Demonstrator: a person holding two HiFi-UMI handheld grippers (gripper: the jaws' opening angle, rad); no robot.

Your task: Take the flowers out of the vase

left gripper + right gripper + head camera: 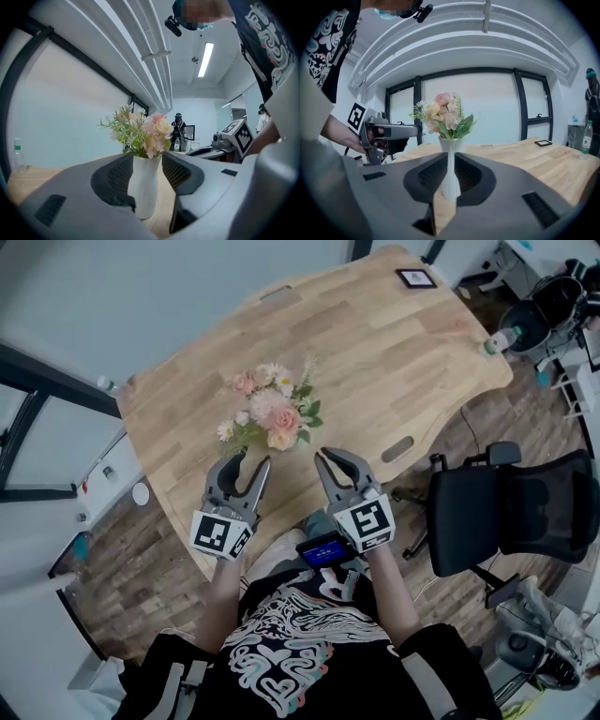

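Fingers (pixel 115 176) of the left gripper (pixel 253 461) are being held apart, with the white vase (pixel 145 187) being framed between them, unclamped. Those of the right gripper (pixel 323 458) are being held together near it. Flowers (pixel 272 411) are being carried in the vase close to the tabletop's (pixel 394 362) near edge, with bare wood being left open toward the far edge and right-hand corner.

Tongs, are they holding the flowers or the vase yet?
No, nothing is held. The left tongs are open, the right tongs shut and empty, both short of the vase of flowers.
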